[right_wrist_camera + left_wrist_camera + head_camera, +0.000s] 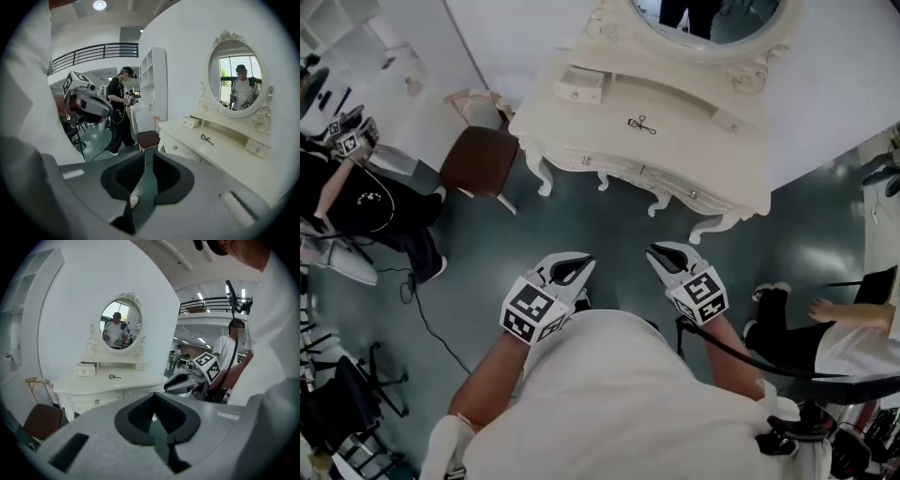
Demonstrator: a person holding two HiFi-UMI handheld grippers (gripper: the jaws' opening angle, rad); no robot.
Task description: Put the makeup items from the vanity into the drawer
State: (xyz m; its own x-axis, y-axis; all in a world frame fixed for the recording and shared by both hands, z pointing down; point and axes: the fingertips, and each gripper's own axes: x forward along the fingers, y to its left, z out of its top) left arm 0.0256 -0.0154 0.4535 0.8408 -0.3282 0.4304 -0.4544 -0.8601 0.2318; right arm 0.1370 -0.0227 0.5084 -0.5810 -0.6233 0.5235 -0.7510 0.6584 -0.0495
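A cream vanity point(581, 127) with an oval mirror point(708, 19) stands ahead of me. The only makeup item I can see on its top is a small dark eyelash curler point(642, 124), also visible in the left gripper view point(115, 377) and the right gripper view point(206, 138). The front drawers point(619, 169) are closed. My left gripper point(575, 269) and right gripper point(667, 255) are held close to my body, well short of the vanity. Both are shut with nothing between the jaws.
A brown-seated chair point(481, 159) stands at the vanity's left end. A person in black point(366, 202) is at the left, and another person's legs point(797, 333) are at the right. Cables point(422, 309) trail over the grey floor. Small closed drawers point(578, 86) sit on the vanity top.
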